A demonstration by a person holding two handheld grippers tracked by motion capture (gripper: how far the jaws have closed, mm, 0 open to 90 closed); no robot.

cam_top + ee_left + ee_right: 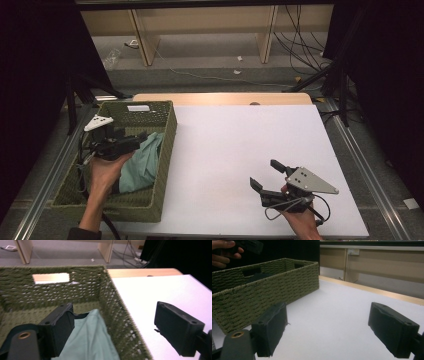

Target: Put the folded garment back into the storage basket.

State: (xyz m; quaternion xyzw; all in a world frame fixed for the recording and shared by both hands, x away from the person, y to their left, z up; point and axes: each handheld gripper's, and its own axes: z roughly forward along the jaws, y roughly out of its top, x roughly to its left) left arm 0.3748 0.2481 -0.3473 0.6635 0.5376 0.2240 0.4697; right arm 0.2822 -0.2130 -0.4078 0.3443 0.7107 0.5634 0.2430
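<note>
Left gripper [131,141] above green woven basket [167,131], jaws spread wide, nothing between; one jaw over teal cloth [142,162], other past basket's wall above white table [240,150]. Cloth crumpled inside basket, by wall nearest table's middle. Right gripper [266,173] wide open, empty, low over table, well apart from basket.

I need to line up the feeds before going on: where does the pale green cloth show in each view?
High view: the pale green cloth lies inside the woven basket, left of centre, under the left gripper.
Left gripper view: bottom centre, inside the basket's right wall, beside the left jaw.
Right gripper view: hidden behind the basket wall.
Shared landmark: the basket.
</note>
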